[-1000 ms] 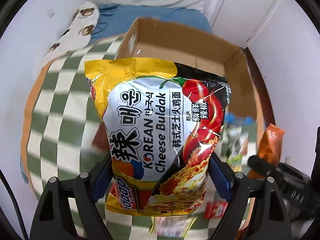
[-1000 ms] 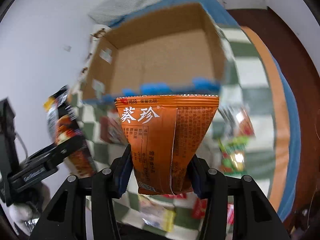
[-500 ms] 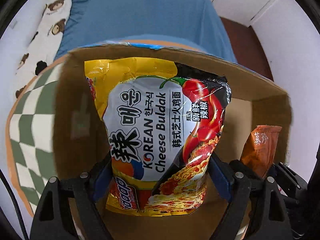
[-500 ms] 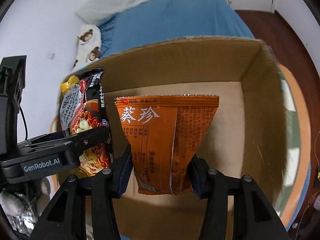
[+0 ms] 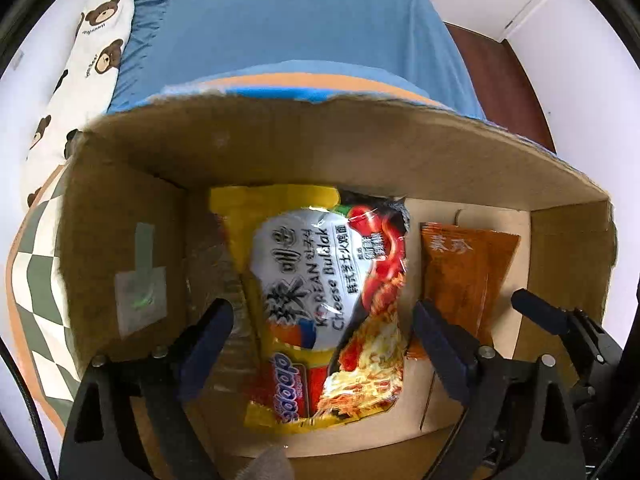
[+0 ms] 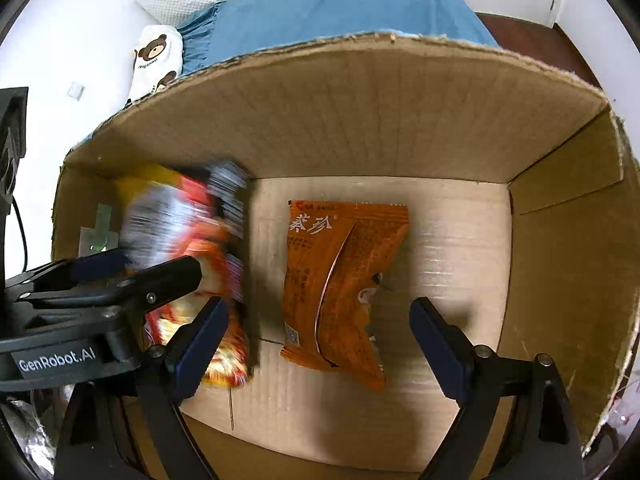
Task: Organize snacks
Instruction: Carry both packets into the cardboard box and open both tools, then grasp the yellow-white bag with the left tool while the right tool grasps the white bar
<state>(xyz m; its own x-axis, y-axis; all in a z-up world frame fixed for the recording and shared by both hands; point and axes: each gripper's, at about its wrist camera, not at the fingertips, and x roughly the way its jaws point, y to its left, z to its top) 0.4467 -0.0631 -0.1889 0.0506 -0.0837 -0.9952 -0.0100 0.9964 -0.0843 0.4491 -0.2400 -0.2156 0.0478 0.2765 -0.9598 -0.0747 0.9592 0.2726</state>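
Brown cardboard box fills both wrist views, open at the top, walls torn along the rim. Two packs lie on its floor:
- noodle pack — yellow, white and red, "Korean Cheese Buldak" print, flat near the left wall; blurred in the right view
- orange pack, flat near the middle of the floor, just beside the noodle pack, a strip of bare cardboard between them

Left gripper: jaws wide apart over the noodle pack, blue pads clear of the pack's edges on both sides, nothing clamped. Right gripper: jaws likewise spread, orange pack lying free between and ahead of them, not touched.

Left gripper's black body, marked "GenRobot.AI", crosses the lower left of the right view and covers part of the noodle pack. Tip of the right gripper shows at the right edge of the left view, beside the orange pack.

Around the box: taped label on the inner left wall, blue bedsheet beyond the far wall, bear-print pillow at upper left, green-and-white checked cloth under the box at left
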